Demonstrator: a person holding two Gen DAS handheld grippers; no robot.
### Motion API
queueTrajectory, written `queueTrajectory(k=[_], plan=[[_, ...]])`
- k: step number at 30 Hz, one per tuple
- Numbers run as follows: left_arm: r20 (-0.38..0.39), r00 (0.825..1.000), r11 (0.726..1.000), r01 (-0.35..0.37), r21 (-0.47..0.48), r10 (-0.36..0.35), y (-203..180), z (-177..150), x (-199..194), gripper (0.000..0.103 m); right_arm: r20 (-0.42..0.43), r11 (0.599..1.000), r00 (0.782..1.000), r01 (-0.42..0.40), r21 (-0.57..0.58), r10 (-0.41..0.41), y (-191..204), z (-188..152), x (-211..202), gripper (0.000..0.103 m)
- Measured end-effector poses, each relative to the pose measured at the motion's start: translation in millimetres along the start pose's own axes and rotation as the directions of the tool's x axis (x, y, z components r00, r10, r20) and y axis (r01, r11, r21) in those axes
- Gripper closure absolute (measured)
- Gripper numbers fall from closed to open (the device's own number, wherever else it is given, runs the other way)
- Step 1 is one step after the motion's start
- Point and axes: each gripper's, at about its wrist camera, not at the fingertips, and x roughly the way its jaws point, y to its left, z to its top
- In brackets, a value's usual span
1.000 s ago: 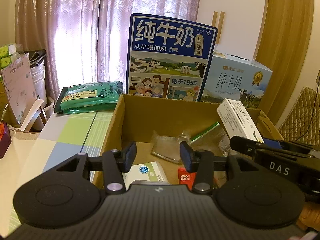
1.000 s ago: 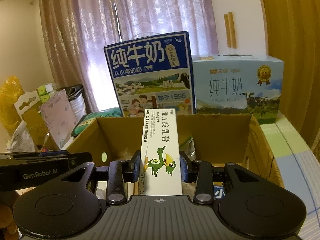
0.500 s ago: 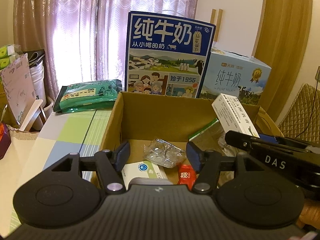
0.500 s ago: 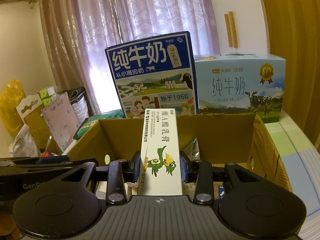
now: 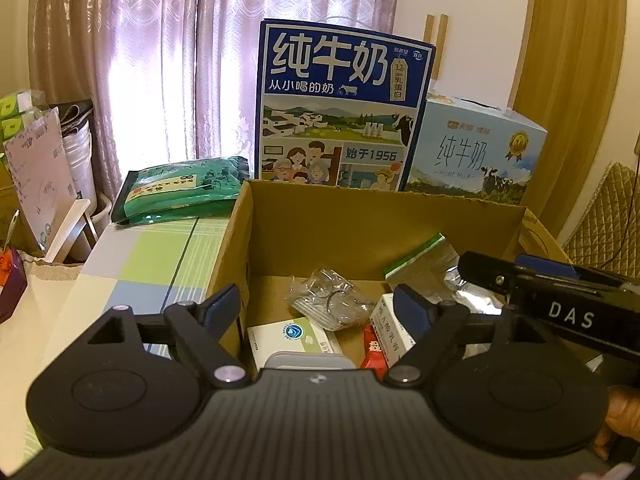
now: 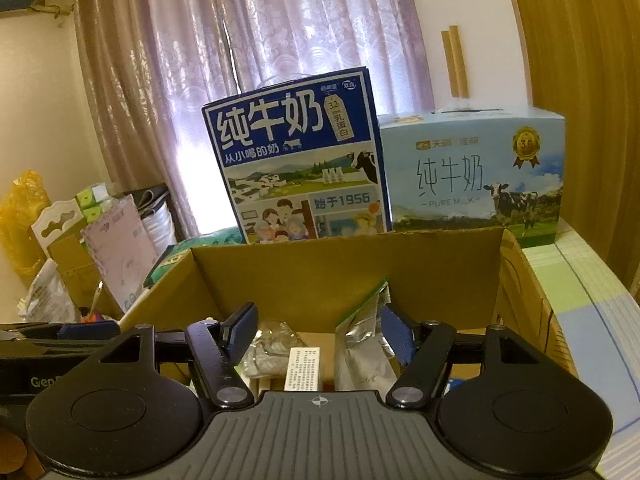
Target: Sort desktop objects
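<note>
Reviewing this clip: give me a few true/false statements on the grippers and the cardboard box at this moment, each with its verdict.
1. The right gripper is clamped on the white ointment box. False: its jaws are open and the ointment box lies inside the cardboard box.
2. The left gripper is open and holds nothing. True.
3. A crumpled clear plastic bag lies in the cardboard box. True.
4. The green tea packet is inside the cardboard box. False: it lies on the checked tablecloth, left of the box.
5. Two milk cartons stand behind the cardboard box. True: a dark blue carton and a light blue carton.
</note>
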Motion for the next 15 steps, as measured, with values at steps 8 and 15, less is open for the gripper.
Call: queueTrajectory(k=[8, 15], plan=[[0.0, 1.0, 1.0, -0.011, 0.013, 0.011, -0.3, -1.4, 1.3, 0.006, 0.005, 1.0, 1.0, 0.025, 0.005, -0.025, -4.2, 0.2, -1.4, 0.029], [0.023, 0.999, 0.998, -0.042, 0.045, 0.041, -1.8, -3.2, -0.7, 0.001, 0.021, 0.997, 0.997, 0.079, -0.003, -0.079, -8.1, -0.1, -3.4, 0.009]])
